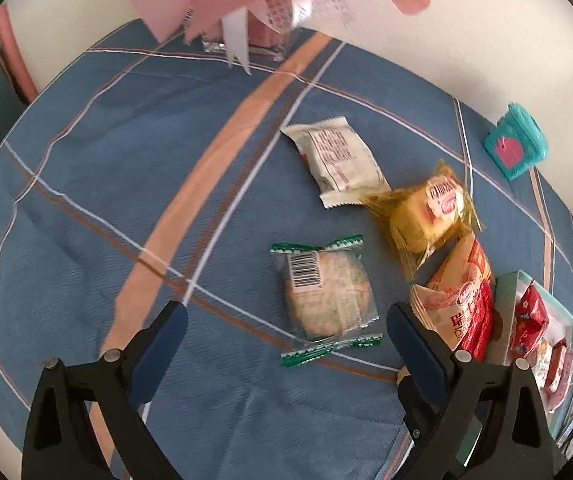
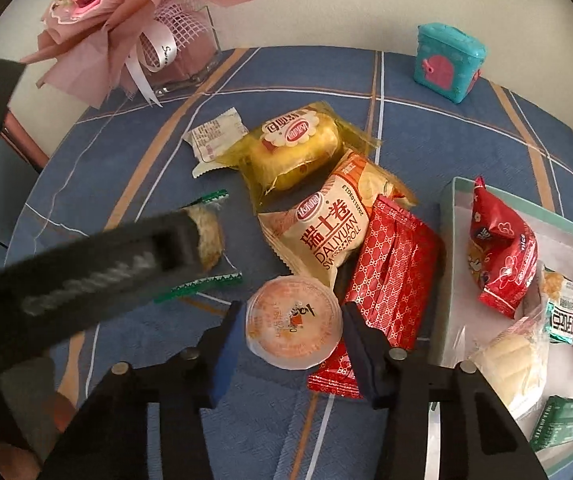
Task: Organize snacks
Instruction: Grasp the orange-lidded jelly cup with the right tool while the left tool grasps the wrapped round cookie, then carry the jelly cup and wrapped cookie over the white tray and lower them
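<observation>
My right gripper (image 2: 292, 318) is shut on a round orange jelly cup (image 2: 286, 336), one blue pad against each side. Beside it lie a red patterned packet (image 2: 394, 280), a Swiss roll packet (image 2: 326, 228) and a yellow cake packet (image 2: 294, 148). My left gripper (image 1: 286, 316) hangs open just above a round cake in a clear, green-edged wrapper (image 1: 326, 296), its pads apart from the wrapper. A white packet (image 1: 336, 160) lies further back. The pale green tray (image 2: 446, 240) at right holds several snacks.
A pink bouquet in a glass vase (image 2: 126, 28) stands at the back left, a teal box (image 2: 446, 64) at the back right, both by the white wall. The blue plaid tablecloth (image 1: 106, 200) covers the table. The left gripper's black body (image 2: 106, 264) crosses the right wrist view.
</observation>
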A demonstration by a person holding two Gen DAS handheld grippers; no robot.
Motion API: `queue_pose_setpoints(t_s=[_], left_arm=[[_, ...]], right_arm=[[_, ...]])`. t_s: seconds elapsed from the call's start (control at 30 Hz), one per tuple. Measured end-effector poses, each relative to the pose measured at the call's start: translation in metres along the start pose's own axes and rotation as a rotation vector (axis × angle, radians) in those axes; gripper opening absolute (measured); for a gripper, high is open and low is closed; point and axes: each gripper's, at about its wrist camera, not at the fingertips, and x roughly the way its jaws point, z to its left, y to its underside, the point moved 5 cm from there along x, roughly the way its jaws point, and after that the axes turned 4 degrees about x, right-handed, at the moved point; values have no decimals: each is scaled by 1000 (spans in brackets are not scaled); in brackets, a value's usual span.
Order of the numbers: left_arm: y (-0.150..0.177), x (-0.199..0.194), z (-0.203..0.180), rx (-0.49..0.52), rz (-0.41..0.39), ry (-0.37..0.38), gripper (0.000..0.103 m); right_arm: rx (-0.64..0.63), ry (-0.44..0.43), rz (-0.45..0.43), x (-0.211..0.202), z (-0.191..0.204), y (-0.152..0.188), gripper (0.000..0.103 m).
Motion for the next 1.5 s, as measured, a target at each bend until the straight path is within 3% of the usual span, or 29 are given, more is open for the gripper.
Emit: queue_pose_setpoints(t_s=[0.1,0.2,0.47,0.6,0.7,0.8,1.13,1.5], left_arm=[[0,8,-4,11,9,7,96],[0,15,-6,26,19,9,82],[2,21,-15,37,13,35,76],[5,23,-25,46,19,65,66],[6,21,-31,51,15,89,52],[5,16,-34,52,8,88,46],[4,3,-24,10,0,131,42],[7,-39,-30,-7,-61,159,42]], right_arm=[[-13,-2,6,3,2,1,50],[-11,-9,13,6,2,2,50],[-11,-15,28,10,5,3,47],[-12,-14,30,9,5,3,47],[-9,-15,33,10,4,2,47],[-4,-17,36,9,2,2,47],[22,-47,30,-7,-5,-1,47],[40,-76,-22,-44,-14,-2,47]])
